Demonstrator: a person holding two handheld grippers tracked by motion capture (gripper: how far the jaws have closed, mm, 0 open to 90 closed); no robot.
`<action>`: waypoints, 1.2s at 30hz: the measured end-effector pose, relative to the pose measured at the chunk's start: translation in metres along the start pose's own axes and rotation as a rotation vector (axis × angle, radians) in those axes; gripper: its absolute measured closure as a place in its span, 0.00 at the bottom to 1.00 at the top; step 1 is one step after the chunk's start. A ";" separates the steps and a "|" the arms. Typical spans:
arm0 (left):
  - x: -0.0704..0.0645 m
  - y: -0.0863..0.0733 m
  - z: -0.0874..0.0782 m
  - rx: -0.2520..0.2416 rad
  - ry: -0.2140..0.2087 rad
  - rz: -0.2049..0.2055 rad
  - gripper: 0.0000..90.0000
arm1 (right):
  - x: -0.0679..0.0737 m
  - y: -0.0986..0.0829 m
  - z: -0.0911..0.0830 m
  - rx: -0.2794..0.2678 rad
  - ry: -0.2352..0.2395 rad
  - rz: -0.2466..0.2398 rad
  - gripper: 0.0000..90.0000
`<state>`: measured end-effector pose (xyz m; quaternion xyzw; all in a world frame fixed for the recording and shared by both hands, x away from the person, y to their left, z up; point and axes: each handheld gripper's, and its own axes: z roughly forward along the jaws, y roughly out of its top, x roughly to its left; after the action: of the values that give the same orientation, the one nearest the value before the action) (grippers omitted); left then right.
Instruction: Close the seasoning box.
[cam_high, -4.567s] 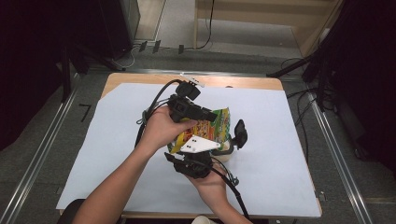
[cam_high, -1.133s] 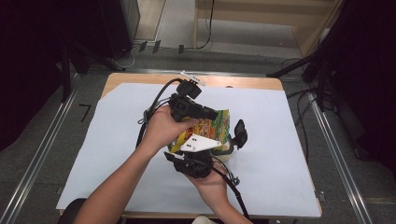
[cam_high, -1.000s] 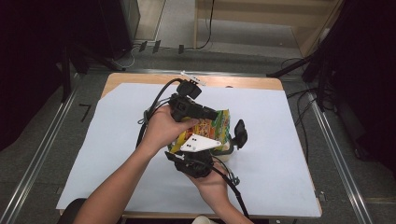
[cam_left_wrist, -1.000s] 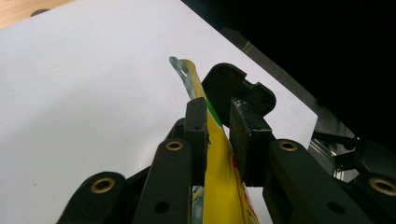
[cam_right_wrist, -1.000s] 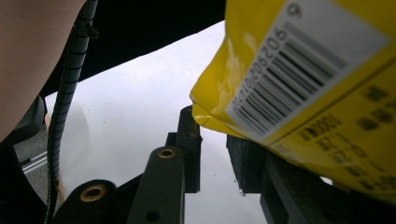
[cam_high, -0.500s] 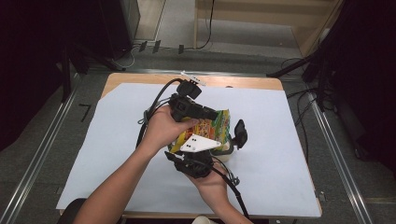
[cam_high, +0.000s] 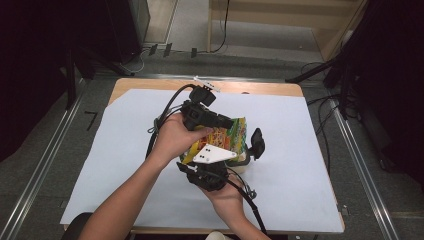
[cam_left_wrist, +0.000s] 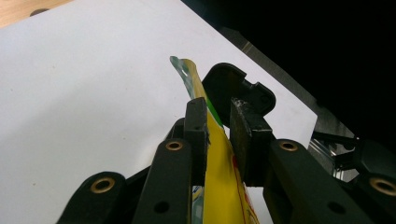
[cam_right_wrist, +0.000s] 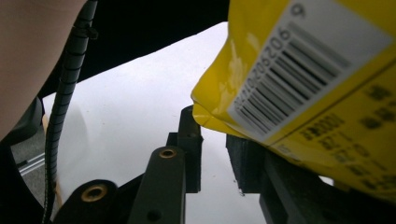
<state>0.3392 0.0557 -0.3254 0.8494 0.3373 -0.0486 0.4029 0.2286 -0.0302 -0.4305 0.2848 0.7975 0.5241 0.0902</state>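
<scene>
Near the middle of the white sheet (cam_high: 125, 150) that covers the table (cam_high: 260, 88), a person holds a yellow snack bag (cam_high: 227, 139) up between two grippers. From the bag, the left gripper (cam_high: 220, 121) is at about ten o'clock; its jaws are pinching the thin sealed edge of the bag (cam_left_wrist: 219, 186), which passes straight between the pads. At six o'clock the right gripper (cam_high: 212, 172) sits under the bag; its jaws stand apart with a narrow gap, and the barcode corner of the bag (cam_right_wrist: 308, 79) lies over one jaw. Whether the bag has something inside, I cannot tell.
</scene>
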 end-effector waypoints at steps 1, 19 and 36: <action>0.000 0.000 0.000 0.001 0.002 0.001 0.86 | 0.000 0.000 0.000 0.001 -0.002 -0.004 0.88; 0.000 -0.001 0.000 0.000 -0.001 -0.001 0.86 | 0.001 -0.002 0.001 -0.015 0.000 -0.001 0.88; -0.001 -0.001 -0.001 -0.004 0.005 0.008 0.86 | 0.004 -0.002 0.001 -0.020 0.024 -0.008 0.84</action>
<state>0.3372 0.0565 -0.3252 0.8501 0.3349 -0.0441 0.4041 0.2249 -0.0276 -0.4325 0.2743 0.7945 0.5350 0.0853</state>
